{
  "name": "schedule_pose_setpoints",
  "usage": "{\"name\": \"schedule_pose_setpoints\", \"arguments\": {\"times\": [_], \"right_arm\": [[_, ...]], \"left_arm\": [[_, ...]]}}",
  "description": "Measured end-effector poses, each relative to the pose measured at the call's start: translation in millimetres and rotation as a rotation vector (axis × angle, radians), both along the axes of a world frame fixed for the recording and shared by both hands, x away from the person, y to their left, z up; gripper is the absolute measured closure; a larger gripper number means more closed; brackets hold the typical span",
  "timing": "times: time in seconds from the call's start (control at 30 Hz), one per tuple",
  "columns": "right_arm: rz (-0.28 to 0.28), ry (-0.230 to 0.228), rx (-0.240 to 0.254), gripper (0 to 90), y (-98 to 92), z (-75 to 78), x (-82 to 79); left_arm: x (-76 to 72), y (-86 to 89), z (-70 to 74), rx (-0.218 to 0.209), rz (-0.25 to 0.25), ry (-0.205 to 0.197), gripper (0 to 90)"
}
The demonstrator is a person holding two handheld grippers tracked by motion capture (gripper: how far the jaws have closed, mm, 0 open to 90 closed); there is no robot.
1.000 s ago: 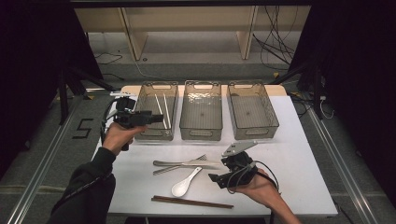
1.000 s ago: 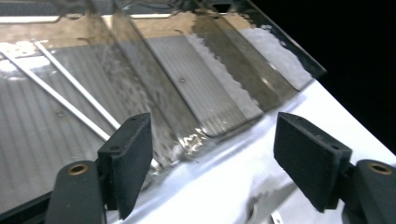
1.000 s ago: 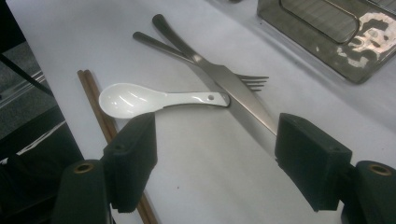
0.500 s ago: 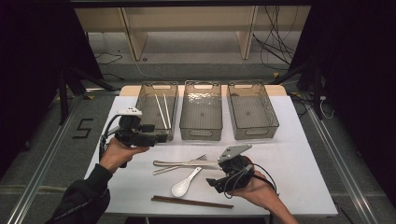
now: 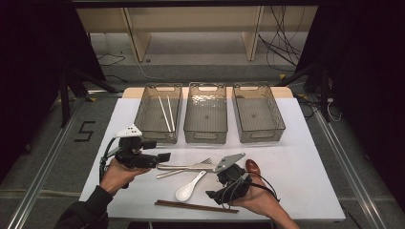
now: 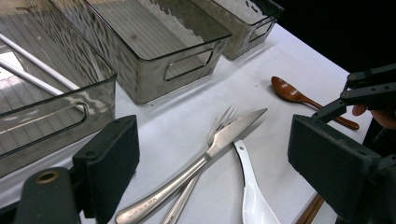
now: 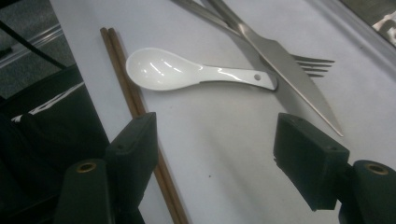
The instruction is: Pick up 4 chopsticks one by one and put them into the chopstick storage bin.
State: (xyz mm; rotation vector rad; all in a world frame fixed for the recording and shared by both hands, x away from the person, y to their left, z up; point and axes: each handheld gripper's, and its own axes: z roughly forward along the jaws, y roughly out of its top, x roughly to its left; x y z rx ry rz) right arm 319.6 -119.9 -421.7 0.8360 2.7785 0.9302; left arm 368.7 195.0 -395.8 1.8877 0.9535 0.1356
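A metal knife (image 5: pixel 187 167) and fork (image 5: pixel 204 161) lie crossed at the table's middle, with a white spoon (image 5: pixel 187 189) in front of them and brown chopsticks (image 5: pixel 196 206) by the front edge. My left gripper (image 5: pixel 165 156) hovers at the handle ends, pointing right. Its jaws have just been opening and stand open and empty over the knife (image 6: pixel 224 135). My right gripper (image 5: pixel 213 194) is open too, low over bare table (image 7: pixel 219 140) between the chopsticks (image 7: pixel 126 79) and the knife blade (image 7: pixel 289 70). A brown wooden spoon (image 5: pixel 252 167) lies just behind it.
Three clear grey bins stand in a row at the back: left (image 5: pixel 156 137), middle (image 5: pixel 205 139), right (image 5: pixel 260 137). White chopsticks (image 5: pixel 166 113) lie in the left bin. The white table (image 5: pixel 305 181) has free room at the right and front left.
My left hand has come down and forward from the left bin to the knife and fork handles, its jaws spreading wider. The right hand has stayed put.
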Motion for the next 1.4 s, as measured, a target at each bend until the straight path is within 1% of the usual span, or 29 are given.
{"name": "schedule_pose_setpoints", "arguments": {"times": [0.03, 0.07, 0.1, 0.13, 0.2, 0.27, 0.37, 0.4, 0.5, 0.57, 0.6, 0.63, 0.7, 0.73, 0.77, 0.83, 0.9, 0.97, 1.03, 1.07, 1.13, 1.17, 1.2, 1.27, 1.3, 1.33, 1.37, 1.4], "right_arm": [[0.004, 0.002, -0.006, 31.7, 1.2, -0.7, -0.6], [0.02, 0.003, -0.017, 31.8, 1.6, -1.1, -0.6], [0.017, 0.005, -0.013, 32.0, 3.0, -1.8, -1.0], [0.029, 0.001, -0.02, 32.0, 3.1, -2.0, -0.8], [0.034, 0.003, -0.025, 32.1, 4.2, -2.5, -0.9], [0.027, 0.009, -0.023, 32.3, 5.4, -2.8, -1.3], [0.039, 0.008, -0.034, 33.0, 6.5, -4.0, -1.3], [0.04, 0.008, -0.039, 33.6, 7.2, -4.3, -1.4], [0.053, 0.017, -0.046, 35.9, 9.5, -5.7, -1.6], [0.065, 0.021, -0.062, 37.9, 11.1, -6.6, -2.0], [0.062, 0.024, -0.061, 38.6, 12.2, -7.3, -2.0], [0.075, 0.024, -0.072, 39.1, 12.6, -7.7, -1.7], [0.083, 0.031, -0.082, 41.4, 14.0, -8.8, -1.3], [0.068, 0.044, -0.083, 42.5, 15.2, -9.0, -1.8], [0.089, 0.043, -0.095, 43.2, 15.0, -9.7, -0.7], [0.093, 0.051, -0.106, 44.7, 16.5, -11.2, -1.2], [0.11, 0.057, -0.12, 45.8, 17.8, -13.3, -1.9], [0.129, 0.059, -0.138, 48.0, 19.3, -15.9, -3.0], [0.148, 0.068, -0.166, 50.1, 20.9, -18.8, -3.9], [0.152, 0.062, -0.177, 51.1, 22.0, -21.6, -4.0], [0.172, 0.074, -0.207, 53.4, 23.7, -25.4, -3.9], [0.171, 0.079, -0.212, 54.8, 24.9, -27.6, -4.1], [0.188, 0.08, -0.223, 56.2, 25.4, -29.4, -3.5], [0.196, 0.087, -0.242, 58.3, 26.9, -31.8, -3.4], [0.204, 0.078, -0.246, 59.8, 27.3, -33.4, -2.8], [0.197, 0.09, -0.255, 60.9, 28.1, -33.8, -3.2], [0.206, 0.095, -0.261, 62.0, 27.9, -34.5, -2.9], [0.204, 0.096, -0.257, 63.5, 28.4, -35.4, -3.1]], "left_arm": [[-1.4, -0.1, -0.6, -0.005, -0.003, -0.004, 16.3], [-3.0, -0.1, -0.7, -0.004, -0.004, -0.01, 16.3], [-4.3, -0.3, -0.9, -0.005, -0.003, -0.017, 16.3], [-5.7, -0.7, -0.9, -0.007, -0.003, -0.019, 16.3], [-8.3, -0.4, -0.6, -0.006, -0.005, -0.028, 16.3], [-10.5, 0.3, -1.1, -0.01, 0.0, -0.035, 16.3], [-13.4, 1.3, -3.0, -0.008, 0.008, -0.041, 16.3], [-14.1, 2.0, -3.6, -0.001, 0.007, -0.045, 16.3], [-16.5, 3.7, -5.8, -0.006, 0.015, -0.04, 16.2], [-18.7, 4.1, -7.6, -0.008, 0.021, -0.037, 16.2], [-19.6, 4.1, -8.4, -0.005, 0.019, -0.037, 16.2], [-21.0, 3.3, -8.9, -0.005, 0.019, -0.034, 16.0], [-24.1, 2.0, -8.9, -0.008, 0.015, -0.036, 15.8], [-25.2, 1.9, -8.8, -0.008, 0.013, -0.037, 15.8], [-26.2, 1.7, -9.0, -0.011, 0.013, -0.037, 15.8], [-27.3, 2.1, -9.6, -0.008, 0.012, -0.04, 15.8], [-28.3, 1.9, -10.4, -0.01, 0.016, -0.035, 15.8], [-29.0, 1.9, -10.6, -0.003, 0.013, -0.039, 15.8], [-29.8, 1.5, -10.9, -0.004, 0.014, -0.042, 15.8], [-30.5, 1.2, -11.2, -0.007, 0.019, -0.041, 15.8], [-31.5, 1.5, -12.1, -0.002, 0.015, -0.039, 15.8], [-32.2, 1.2, -12.5, -0.002, 0.016, -0.039, 15.8], [-32.7, 1.2, -12.9, 0.001, 0.014, -0.04, 15.8], [-33.2, 1.2, -13.5, 0.002, 0.014, -0.038, 15.7], [-33.3, 1.1, -13.6, 0.002, 0.013, -0.038, 15.7], [-33.3, 0.9, -13.7, 0.001, 0.012, -0.036, 15.7], [-33.3, 0.7, -13.8, 0.002, 0.011, -0.036, 15.7], [-33.2, 0.7, -13.9, 0.006, 0.007, -0.035, 15.8]]}}
